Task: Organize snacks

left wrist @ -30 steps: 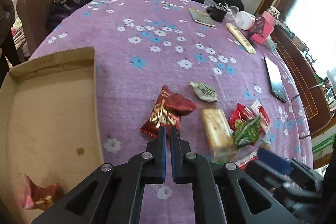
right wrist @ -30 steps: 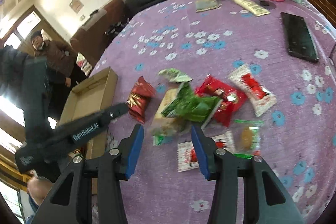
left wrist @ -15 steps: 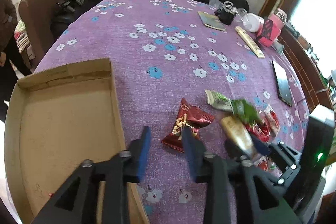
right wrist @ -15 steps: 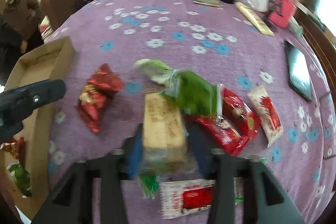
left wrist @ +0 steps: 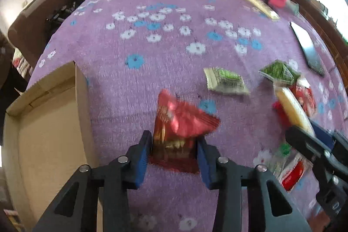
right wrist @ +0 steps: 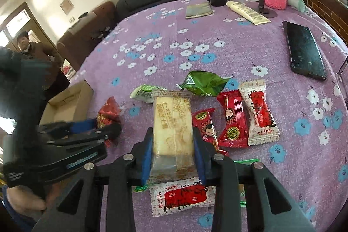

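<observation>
A crumpled red snack packet lies on the purple flowered cloth, just right of the open cardboard box. My left gripper straddles the packet's near end, its jaws closing, both blue pads against the packet's sides. In the right wrist view a pale cake bar in clear wrap sits between the blue pads of my right gripper. Those jaws are closing too and press on both long sides of the bar. The right gripper shows at the left view's right edge, and the left gripper at the right view's left.
Around the bar lie a green packet, a green-and-white one, red packets, and white-and-red ones. A black phone lies to the right. A tube, notebook and pink-sleeved bottle stand at the far end. A person stands beyond the box.
The left gripper went from shut to open, dropped lower and now closes around the red packet. The right jaws narrowed onto the cake bar, and the green packet no longer lies on it.
</observation>
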Motion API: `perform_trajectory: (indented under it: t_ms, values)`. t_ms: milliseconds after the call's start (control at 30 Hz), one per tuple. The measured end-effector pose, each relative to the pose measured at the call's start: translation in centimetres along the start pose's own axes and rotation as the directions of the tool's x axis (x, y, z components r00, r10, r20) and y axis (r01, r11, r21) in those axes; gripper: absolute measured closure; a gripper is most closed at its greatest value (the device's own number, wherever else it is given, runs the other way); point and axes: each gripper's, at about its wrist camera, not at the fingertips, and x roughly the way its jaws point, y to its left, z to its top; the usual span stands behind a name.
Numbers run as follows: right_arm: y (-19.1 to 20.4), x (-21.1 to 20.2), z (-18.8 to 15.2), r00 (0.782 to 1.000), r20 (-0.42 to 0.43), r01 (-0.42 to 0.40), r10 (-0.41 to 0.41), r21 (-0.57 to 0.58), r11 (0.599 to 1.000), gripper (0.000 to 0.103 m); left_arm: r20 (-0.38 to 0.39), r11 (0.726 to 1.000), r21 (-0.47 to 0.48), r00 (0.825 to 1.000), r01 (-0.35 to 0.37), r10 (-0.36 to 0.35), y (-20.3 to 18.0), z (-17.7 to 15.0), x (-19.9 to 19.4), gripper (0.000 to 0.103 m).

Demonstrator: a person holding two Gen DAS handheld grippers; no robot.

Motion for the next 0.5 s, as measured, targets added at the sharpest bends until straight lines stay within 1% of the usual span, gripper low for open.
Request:
perform_trajectory:
  t_ms: [100,267,500]
  values:
    - [0.3,-0.4,-0.2,1.0,0.013,-0.021,0.021,-0.014,1.0,0.071,0.015,0.999,-0.031,1.0,0.012,-0.012,0.4,-0.2,-0.5,0.07]
    - [0.9,-0.9,-0.3,0.998,0.042,-0.053,0.055,-0.039,0.998,0.071,0.059,0.996,-0.051,0.995,0.08,-0.077,0.5,-1.3,-2.5,0.071]
    - [2.9,-1.6,-0.8,0.992,0.087,-0.085,0.096,-0.124,0.989,0.071,0.119,0.978,-0.1,0.978,0.181,-0.169,1.4,-3.1,-5.0,0.071]
